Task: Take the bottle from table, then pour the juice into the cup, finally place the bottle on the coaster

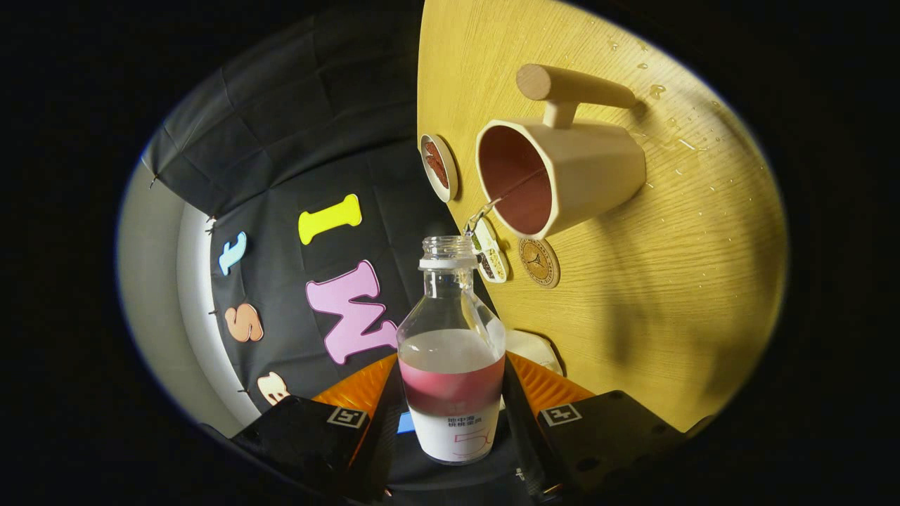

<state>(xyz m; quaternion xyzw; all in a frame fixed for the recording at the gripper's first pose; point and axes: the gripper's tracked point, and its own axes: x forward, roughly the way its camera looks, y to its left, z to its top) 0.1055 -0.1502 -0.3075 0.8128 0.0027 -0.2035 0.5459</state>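
Observation:
A clear bottle [451, 351] with an open mouth and a white label is held between my orange fingers [362, 386], and my gripper [453, 397] is shut on its lower body. Red juice fills its lower part. The whole view is rolled, so the wooden table [668, 281] stands on edge beside the bottle. Beyond the bottle mouth is a beige cup [562, 172] with a wooden handle and red juice inside. A thin thread of liquid [492, 205] runs from near the bottle mouth toward the cup's opening. A round brown coaster [539, 262] lies on the table just by the cup.
A small white-rimmed dish [439, 167] with dark red contents sits beyond the cup at the table's edge. A white patterned oval piece [490, 256] lies next to the coaster. A white object [538, 349] peeks out behind the bottle. Droplets [657, 90] dot the table past the handle.

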